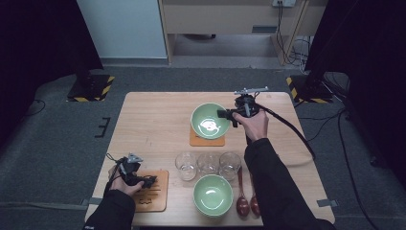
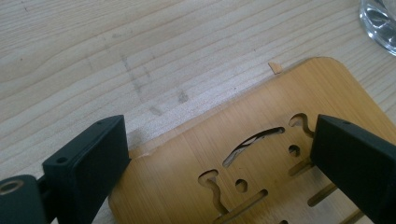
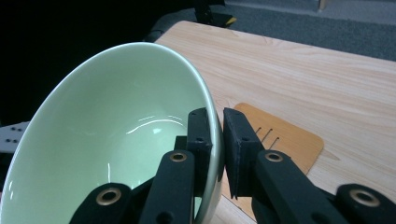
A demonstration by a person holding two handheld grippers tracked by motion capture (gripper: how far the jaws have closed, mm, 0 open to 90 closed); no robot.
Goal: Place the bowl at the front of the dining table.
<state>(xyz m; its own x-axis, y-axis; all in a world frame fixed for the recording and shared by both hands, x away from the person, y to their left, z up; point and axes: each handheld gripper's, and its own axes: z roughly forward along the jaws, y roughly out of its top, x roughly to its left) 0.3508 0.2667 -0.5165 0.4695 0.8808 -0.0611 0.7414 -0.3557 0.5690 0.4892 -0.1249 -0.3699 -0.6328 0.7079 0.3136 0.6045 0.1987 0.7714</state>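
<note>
The right gripper [image 1: 224, 114] is clamped on the rim of a green bowl [image 1: 209, 120]; in the right gripper view one jaw sits inside the bowl [image 3: 116, 135] and the other outside, both pressing the wall. The bowl is tilted in that view and lies over a wooden coaster [image 1: 207, 139] toward the far right part of the table [image 1: 153, 120]. Whether the bowl touches the coaster cannot be told.

The left gripper [image 1: 149, 181] stands with its jaws wide apart over a second wooden coaster [image 1: 154, 194] at the near left corner of the table. In the left gripper view the jaws straddle this cut-out coaster [image 2: 261, 154] without pressing it.

Along the near edge stand three glasses [image 1: 208, 164], another green bowl [image 1: 212, 195] just in front of them, and two wooden spoons [image 1: 247, 199] to its right.
</note>
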